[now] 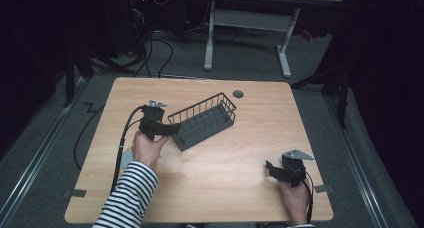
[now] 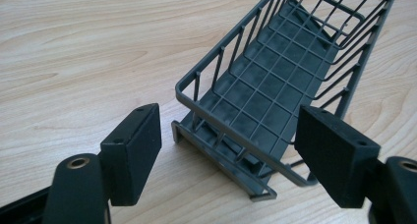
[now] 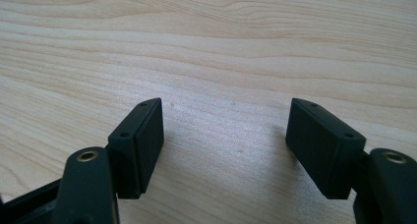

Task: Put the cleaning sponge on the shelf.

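Grey wire basket [image 2: 275, 86] on pale woodgrain table [image 1: 240, 153], left claw [image 2: 231, 150] apart around its end, right claw [image 3: 226, 145] apart.

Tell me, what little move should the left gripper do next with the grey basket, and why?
Probably ease forward and close on the near end of the wire basket. The left gripper has its jaws wide open with the basket's end wall between them, untouched. The right gripper is open over bare table.

We see the bench [image 1: 225, 153] lit evenly from above, its surroundings sunk in near-black. Shadows under the wire basket [image 1: 205, 120] stay soft. Close views are bright and sharp, with faint sheen on the wood.
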